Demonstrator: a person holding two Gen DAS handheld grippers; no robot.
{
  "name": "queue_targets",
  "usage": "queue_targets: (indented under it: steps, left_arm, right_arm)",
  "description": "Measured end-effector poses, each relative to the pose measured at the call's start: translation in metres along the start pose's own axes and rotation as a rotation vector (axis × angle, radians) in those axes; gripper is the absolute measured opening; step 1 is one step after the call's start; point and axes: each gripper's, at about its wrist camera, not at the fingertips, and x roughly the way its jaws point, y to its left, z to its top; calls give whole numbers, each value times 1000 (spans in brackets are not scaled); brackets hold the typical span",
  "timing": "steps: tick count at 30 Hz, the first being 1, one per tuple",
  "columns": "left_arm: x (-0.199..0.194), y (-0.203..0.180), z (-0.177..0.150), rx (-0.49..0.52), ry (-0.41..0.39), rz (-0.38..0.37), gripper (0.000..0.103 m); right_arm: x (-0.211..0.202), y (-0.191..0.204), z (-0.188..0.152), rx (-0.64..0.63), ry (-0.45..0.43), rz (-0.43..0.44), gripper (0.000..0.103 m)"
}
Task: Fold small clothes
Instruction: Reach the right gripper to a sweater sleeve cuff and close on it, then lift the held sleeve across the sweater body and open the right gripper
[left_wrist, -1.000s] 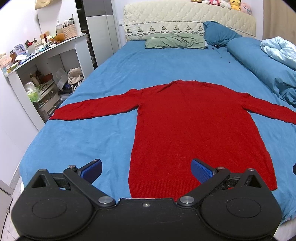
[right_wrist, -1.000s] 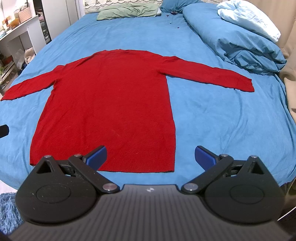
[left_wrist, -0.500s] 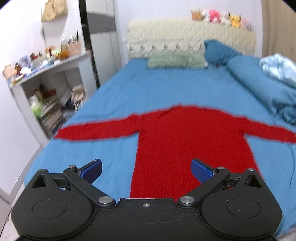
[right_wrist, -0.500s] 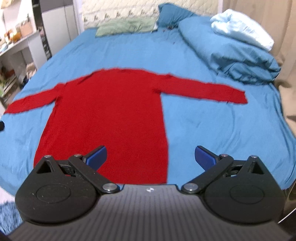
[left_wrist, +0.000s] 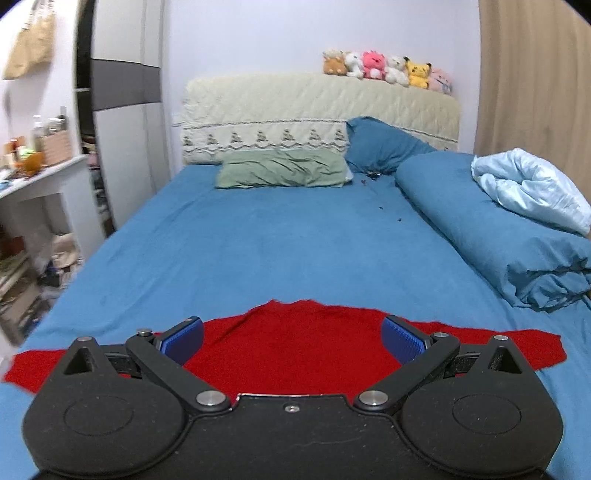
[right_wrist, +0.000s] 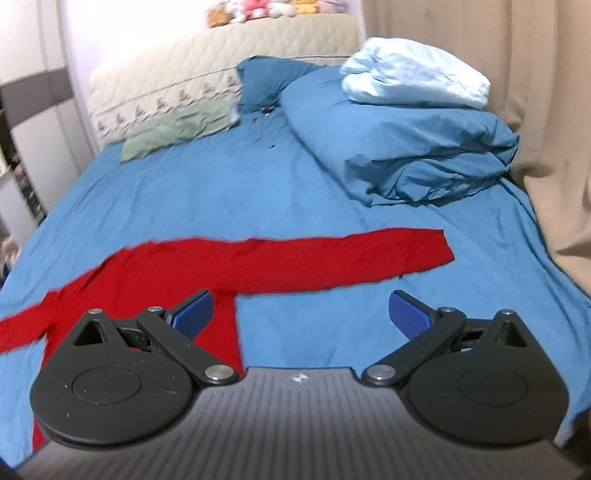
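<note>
A red long-sleeved sweater (left_wrist: 295, 347) lies flat on the blue bed sheet (left_wrist: 258, 243), sleeves spread to both sides. My left gripper (left_wrist: 293, 338) is open and empty, held above the sweater's upper body. In the right wrist view the sweater's right sleeve (right_wrist: 332, 258) stretches across the sheet. My right gripper (right_wrist: 301, 314) is open and empty, above the sheet just right of the sweater's side edge. The sweater's lower part is hidden behind both grippers.
A rolled blue duvet (left_wrist: 498, 236) with a pale blue blanket (left_wrist: 532, 184) lies along the bed's right side. A green pillow (left_wrist: 284, 168) and a blue pillow (left_wrist: 380, 147) lie by the headboard. A white desk (left_wrist: 33, 184) stands left; a beige curtain (right_wrist: 546, 110) hangs right.
Both views have tilted up and moved forward over the sweater, so its hem and lower body have dropped out of sight. Both grippers stay open and empty.
</note>
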Motion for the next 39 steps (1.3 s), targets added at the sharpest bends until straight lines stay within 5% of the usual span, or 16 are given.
queue_targets:
  steps: [7, 18, 26, 33, 36, 39]
  left_arm:
    - [130, -38, -7, -5, 65, -75, 103]
    - [273, -52, -76, 23, 257, -100, 103]
    - [301, -31, -94, -4, 321, -81, 103]
    - [304, -25, -93, -8, 353, -83, 103]
    - [308, -16, -86, -21, 361, -82, 103]
    - [286, 0, -76, -25, 274, -24, 102]
  right_arm:
    - [115, -66, 0, 120, -47, -40, 103]
    - [271, -147, -45, 247, -48, -138, 101]
    - [312, -193, -46, 524, -64, -149, 77]
    - [314, -197, -37, 530, -87, -203, 20]
    - [305, -183, -21, 483, -109, -182, 20]
    - [289, -149, 11, 433, -146, -40, 20]
